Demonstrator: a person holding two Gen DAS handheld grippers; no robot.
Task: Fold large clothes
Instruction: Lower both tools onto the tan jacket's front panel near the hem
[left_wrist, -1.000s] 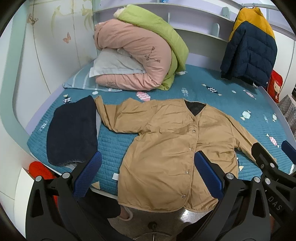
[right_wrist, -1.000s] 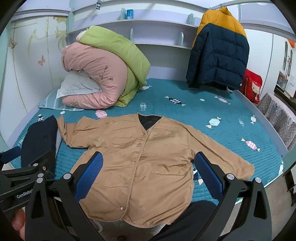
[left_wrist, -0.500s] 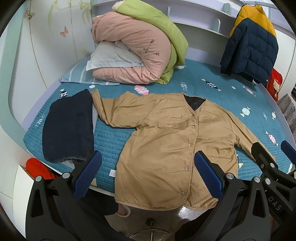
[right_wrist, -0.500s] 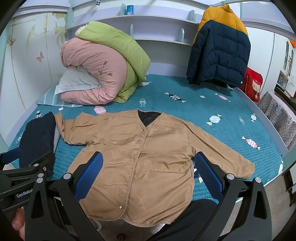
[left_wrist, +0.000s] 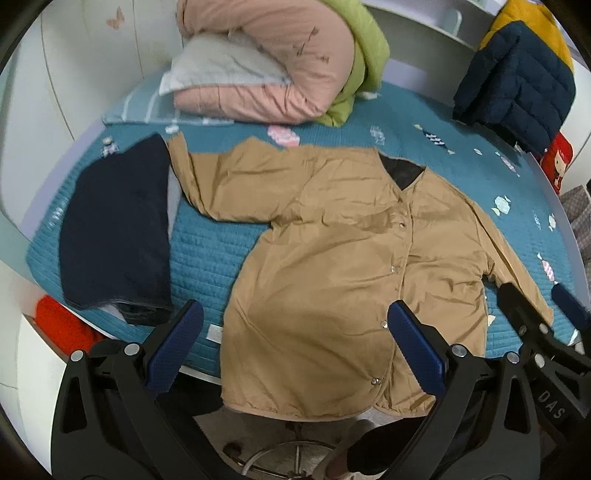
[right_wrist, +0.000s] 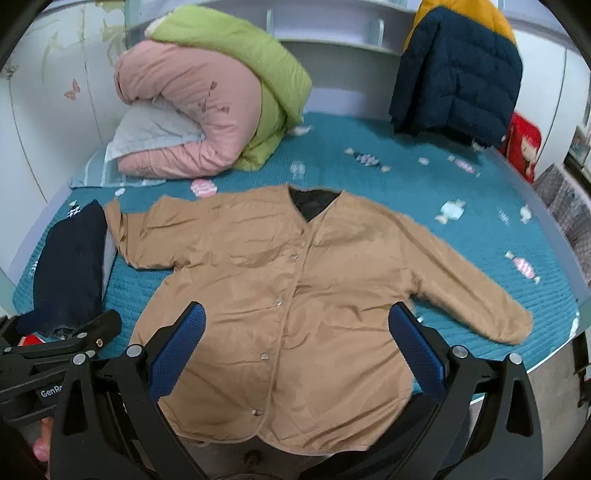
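Observation:
A tan snap-front jacket (left_wrist: 332, 258) lies spread flat, front up, on the teal bed cover (left_wrist: 218, 258), sleeves out to both sides, hem hanging over the near edge. It also shows in the right wrist view (right_wrist: 295, 295). My left gripper (left_wrist: 295, 332) is open and empty, held above the jacket's lower left part. My right gripper (right_wrist: 297, 332) is open and empty above the jacket's lower front. Each gripper shows at the edge of the other's view.
A folded dark navy garment (left_wrist: 114, 229) lies left of the jacket. A rolled pink and green duvet (right_wrist: 207, 110) with a pillow sits at the back left. A navy and yellow puffer jacket (right_wrist: 458, 70) hangs at the back right. A red bag (right_wrist: 524, 144) stands beside the bed.
Both grippers have moved forward and down toward the jacket, which now looms larger. Both stay open. The jacket has not moved.

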